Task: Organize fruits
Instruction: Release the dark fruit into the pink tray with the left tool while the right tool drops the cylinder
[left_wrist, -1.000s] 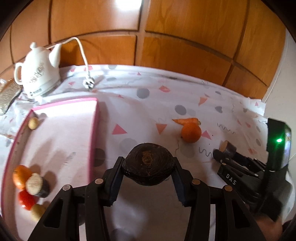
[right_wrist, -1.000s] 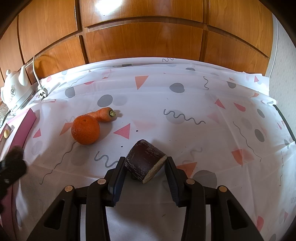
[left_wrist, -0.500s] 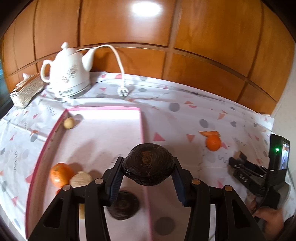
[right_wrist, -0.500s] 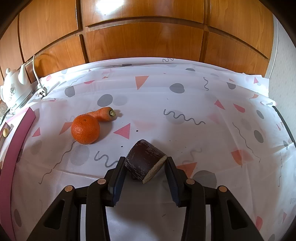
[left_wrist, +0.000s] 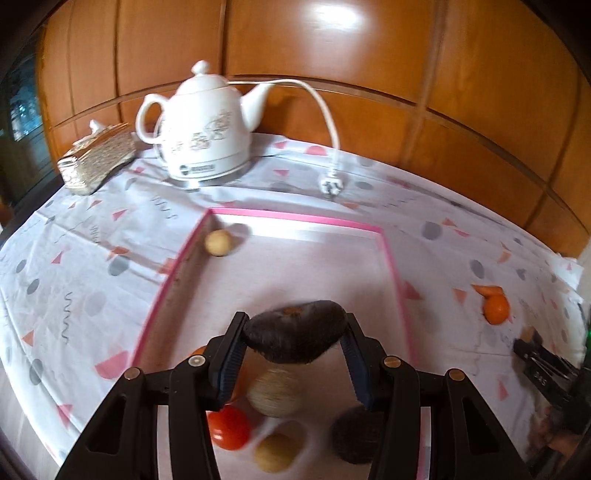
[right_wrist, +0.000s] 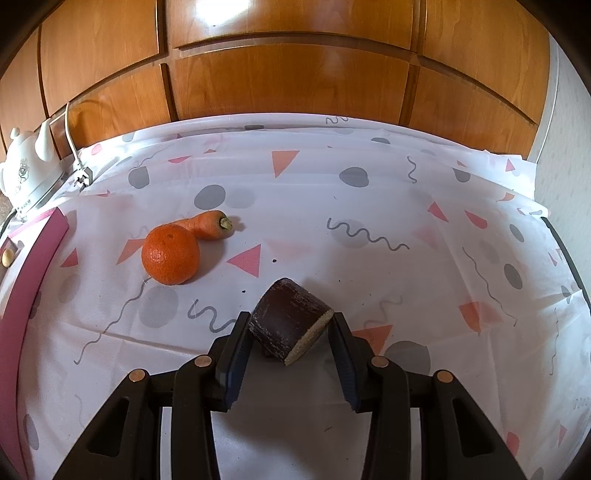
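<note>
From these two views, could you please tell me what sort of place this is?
Probably a home kitchen or dining corner. A white electric kettle with its cord unplugged stands on a patterned tablecloth against wooden panelling, and a pink-rimmed tray holds fruit.

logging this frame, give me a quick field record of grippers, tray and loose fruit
left gripper: shut on dark round fruit, held above the tray
right gripper: shut on cut dark piece, over the cloth
tray: pink rim; holds a tomato, a dark fruit and pale round items
loose on cloth: orange touching carrot
background: white kettle, plug lying unplugged
</note>
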